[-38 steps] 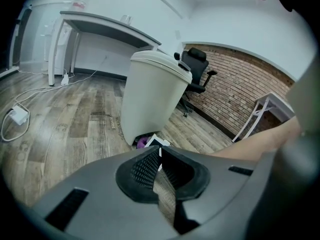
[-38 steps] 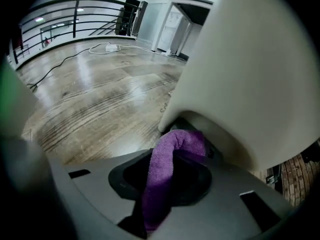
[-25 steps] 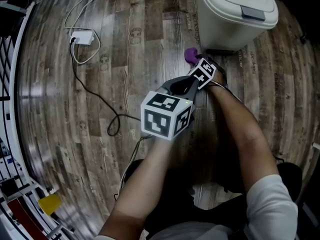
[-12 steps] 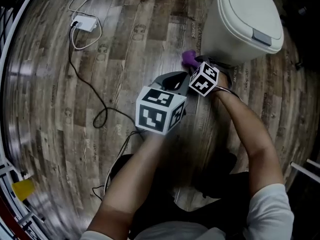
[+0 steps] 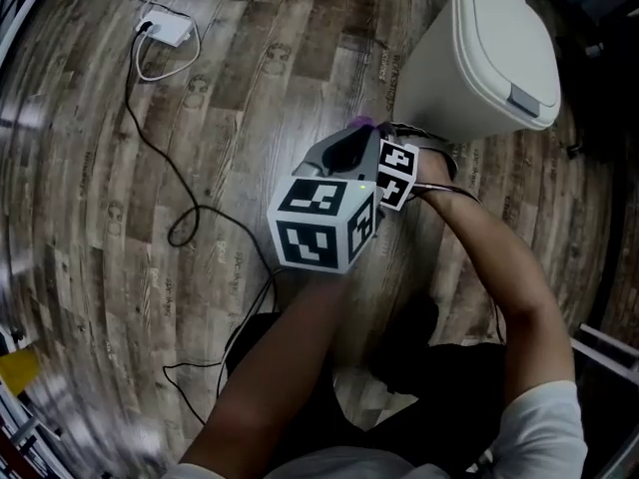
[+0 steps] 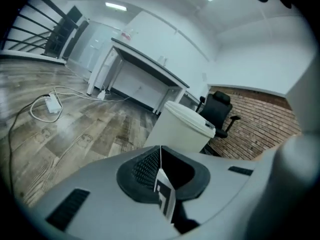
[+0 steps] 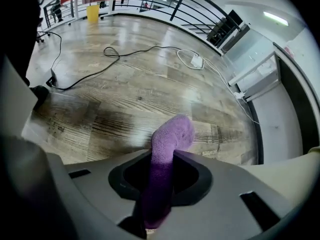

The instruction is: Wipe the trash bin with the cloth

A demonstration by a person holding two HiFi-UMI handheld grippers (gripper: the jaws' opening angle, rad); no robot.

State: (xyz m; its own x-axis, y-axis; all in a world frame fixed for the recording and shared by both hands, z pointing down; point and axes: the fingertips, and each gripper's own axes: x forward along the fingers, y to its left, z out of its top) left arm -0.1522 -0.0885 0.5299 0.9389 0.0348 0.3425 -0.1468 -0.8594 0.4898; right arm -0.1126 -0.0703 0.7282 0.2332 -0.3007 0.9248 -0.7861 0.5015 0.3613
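Nearer smooth cream bin [image 5: 479,58] now: right claw [image 7: 162,156] tight on fuzzy purple cloth [image 7: 171,134], left claw [image 6: 160,151] closed.

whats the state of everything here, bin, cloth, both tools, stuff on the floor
trash bin: upright on the floor, lid down
purple cloth: clamped in the right tool, tip sticking out past the jaws
right tool: shut on the purple cloth
left tool: shut, nothing held
white adapter: lying on the floor, cord attached
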